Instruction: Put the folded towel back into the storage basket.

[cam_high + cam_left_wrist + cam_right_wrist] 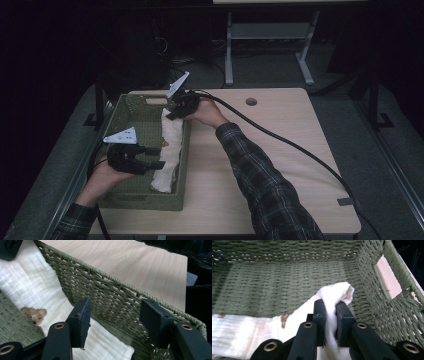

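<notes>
A green woven basket (145, 202) stands at the table's left side. A white cloth (167, 160) with a small brown bear motif (35, 315) lies along its right inner wall. My right gripper (170, 114) is at the basket's far right corner, shut on a bunched end of the cloth (334, 292), which is squeezed between its jaws (330, 315). My left gripper (159, 157) hovers inside the basket near its front, just left of the cloth. In the left gripper view it (115, 315) is open, with only the cloth (32, 287) and basket wall (105, 297) beyond its jaws.
The light wooden table (280, 150) stretches to the right of the basket, with a round cable hole (251, 101) near its far edge. A thick black cable (300, 150) runs across it from my right gripper. A desk frame (270, 45) stands behind on the floor.
</notes>
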`<state>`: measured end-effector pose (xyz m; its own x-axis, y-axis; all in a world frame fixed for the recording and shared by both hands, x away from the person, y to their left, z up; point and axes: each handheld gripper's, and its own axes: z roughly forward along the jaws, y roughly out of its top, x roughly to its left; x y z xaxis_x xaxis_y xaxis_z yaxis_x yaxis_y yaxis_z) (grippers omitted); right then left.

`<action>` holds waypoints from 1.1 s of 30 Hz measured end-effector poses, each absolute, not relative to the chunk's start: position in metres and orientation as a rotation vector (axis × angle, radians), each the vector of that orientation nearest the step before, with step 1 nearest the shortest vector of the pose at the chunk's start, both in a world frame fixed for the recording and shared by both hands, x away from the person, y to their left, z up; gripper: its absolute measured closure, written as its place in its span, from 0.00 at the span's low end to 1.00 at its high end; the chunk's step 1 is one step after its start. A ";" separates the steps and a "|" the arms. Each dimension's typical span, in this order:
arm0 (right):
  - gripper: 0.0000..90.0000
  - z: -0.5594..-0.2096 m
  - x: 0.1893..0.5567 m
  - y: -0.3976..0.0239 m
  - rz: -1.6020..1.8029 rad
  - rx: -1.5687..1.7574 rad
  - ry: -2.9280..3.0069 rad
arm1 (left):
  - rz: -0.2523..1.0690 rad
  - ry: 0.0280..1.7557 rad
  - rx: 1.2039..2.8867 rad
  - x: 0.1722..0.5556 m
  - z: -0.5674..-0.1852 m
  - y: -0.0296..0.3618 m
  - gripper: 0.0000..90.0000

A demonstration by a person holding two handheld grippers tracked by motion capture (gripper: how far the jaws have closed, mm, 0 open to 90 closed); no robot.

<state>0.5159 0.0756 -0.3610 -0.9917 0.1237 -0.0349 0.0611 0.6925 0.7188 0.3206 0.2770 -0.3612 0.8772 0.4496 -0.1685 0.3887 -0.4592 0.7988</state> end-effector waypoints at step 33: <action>0.49 -0.324 0.509 0.008 1.283 0.249 2.724 | 0.139 0.630 2.094 0.323 -0.335 0.228 0.41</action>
